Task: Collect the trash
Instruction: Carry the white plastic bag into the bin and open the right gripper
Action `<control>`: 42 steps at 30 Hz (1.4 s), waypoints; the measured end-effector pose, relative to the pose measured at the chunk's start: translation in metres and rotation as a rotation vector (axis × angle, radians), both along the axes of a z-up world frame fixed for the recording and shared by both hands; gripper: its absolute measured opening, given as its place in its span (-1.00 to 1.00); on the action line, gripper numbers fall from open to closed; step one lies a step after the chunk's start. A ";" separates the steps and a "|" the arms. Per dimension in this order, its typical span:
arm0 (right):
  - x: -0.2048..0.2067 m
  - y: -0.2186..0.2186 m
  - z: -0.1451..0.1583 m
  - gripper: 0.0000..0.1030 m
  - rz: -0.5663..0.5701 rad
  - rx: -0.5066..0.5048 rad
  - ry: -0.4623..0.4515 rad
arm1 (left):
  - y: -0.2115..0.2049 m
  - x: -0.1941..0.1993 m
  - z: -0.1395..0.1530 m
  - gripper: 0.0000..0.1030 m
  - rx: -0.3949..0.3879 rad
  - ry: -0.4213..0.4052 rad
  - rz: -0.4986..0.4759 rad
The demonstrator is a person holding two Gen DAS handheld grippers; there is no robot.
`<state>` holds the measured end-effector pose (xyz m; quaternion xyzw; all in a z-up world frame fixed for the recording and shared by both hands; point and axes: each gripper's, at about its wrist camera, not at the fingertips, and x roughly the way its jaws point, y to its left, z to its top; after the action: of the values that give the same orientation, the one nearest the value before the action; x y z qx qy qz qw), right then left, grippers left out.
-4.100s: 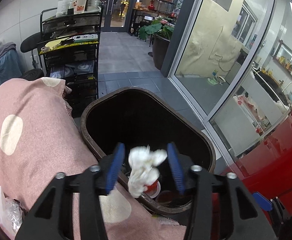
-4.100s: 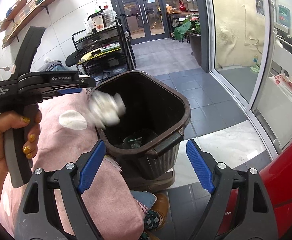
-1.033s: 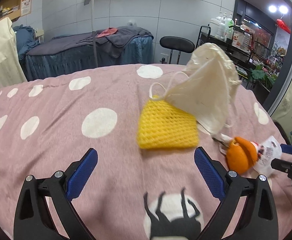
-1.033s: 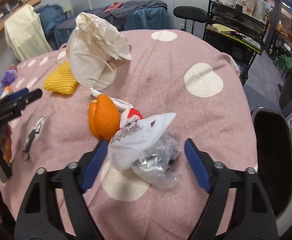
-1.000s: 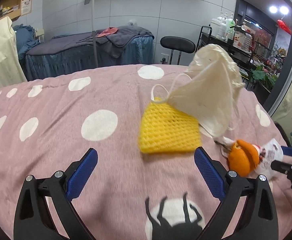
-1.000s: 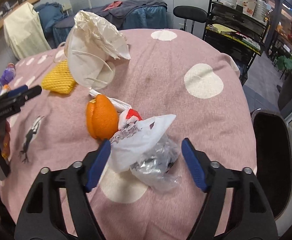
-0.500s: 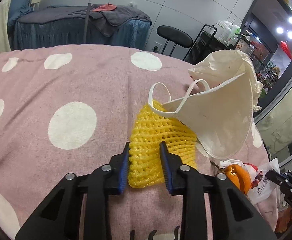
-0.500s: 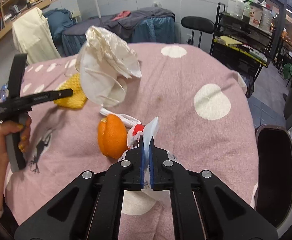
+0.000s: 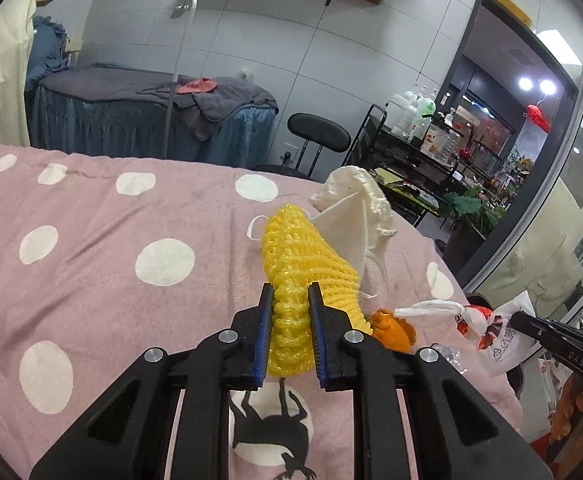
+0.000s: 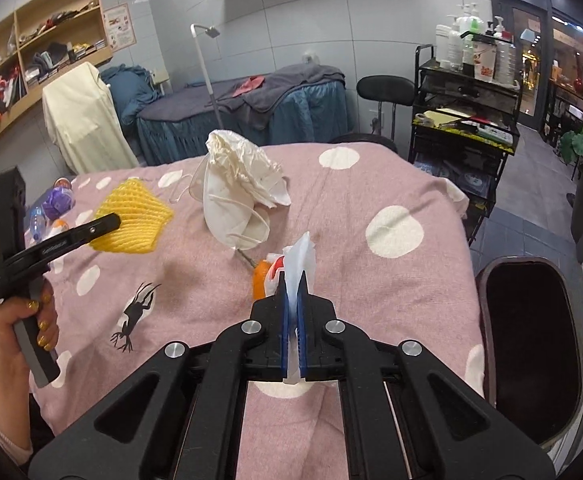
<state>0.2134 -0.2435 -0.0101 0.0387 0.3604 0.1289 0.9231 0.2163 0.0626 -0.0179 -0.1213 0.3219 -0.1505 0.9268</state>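
At the far left of the right wrist view, a hand grips the handle of the left gripper. Its jaws have just been closing and now clamp the near edge of the yellow foam net, which bulges between the blue pads. The net is pinched at one edge so that the rest hangs clear of the pink dotted cloth, free to be carried away; in the right wrist view it appears raised above the cloth.

To the right of the net, the white face mask lies crumpled on the cloth with its loops trailing. It is held by neither gripper and remains to be collected.

Nearer and further right, the orange peel rests on the cloth, just beside the white plastic bag.

The right gripper has its jaws clenched fully on a thin fold of that bag, which stands up between the pads. Thin film needs a tight pinch, hence the near-zero gap.

At the far right edge, beyond the cloth's drop, the dark trash bin stands open-topped. Its position beside the table suggests both held items are to be carried right and released there.
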 end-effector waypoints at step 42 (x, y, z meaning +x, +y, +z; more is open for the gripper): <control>-0.050 -0.237 -0.053 -0.92 -0.494 -0.042 0.043 | -0.229 -0.033 0.034 -0.66 0.027 -0.104 -0.437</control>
<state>0.1636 -0.4803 -0.0628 0.1089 0.3621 -0.1090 0.9193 0.1832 -0.1669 0.0161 -0.0282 0.2944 -0.3493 0.8891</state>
